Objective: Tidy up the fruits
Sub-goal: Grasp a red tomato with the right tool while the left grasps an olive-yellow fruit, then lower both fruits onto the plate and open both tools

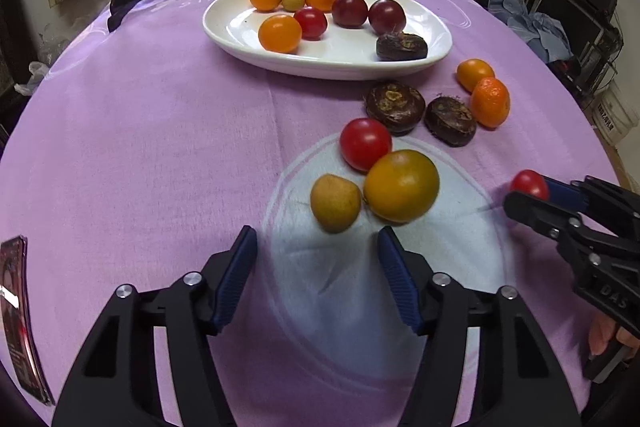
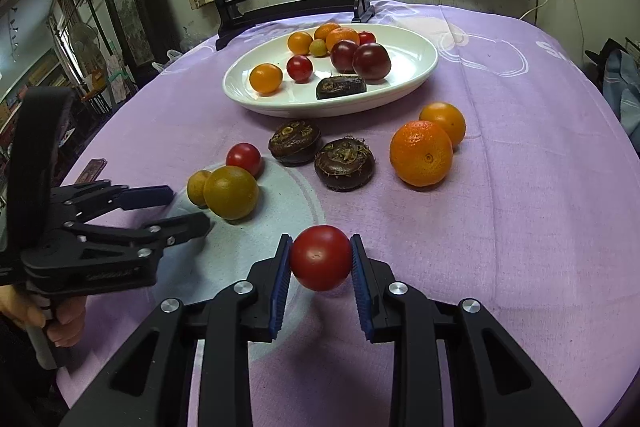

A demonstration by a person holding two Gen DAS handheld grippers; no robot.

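My right gripper (image 2: 320, 242) is shut on a red tomato (image 2: 321, 258), held just above the purple cloth; the left wrist view shows that tomato (image 1: 529, 183) at the right edge. My left gripper (image 1: 318, 239) is open with nothing between its blue pads. Just beyond its tips lie a small yellow fruit (image 1: 335, 203), a greenish-orange citrus (image 1: 401, 185) and another red tomato (image 1: 365, 149). A white oval plate (image 1: 328, 65) at the back holds several oranges, tomatoes, dark plums and one water chestnut.
Two dark water chestnuts (image 2: 294, 141) (image 2: 344, 165) and two oranges (image 2: 421, 153) (image 2: 443, 123) lie loose in front of the plate. A black framed screen stand (image 2: 276, 3) rises behind it. A dark card (image 1: 18, 315) lies by the table's left edge.
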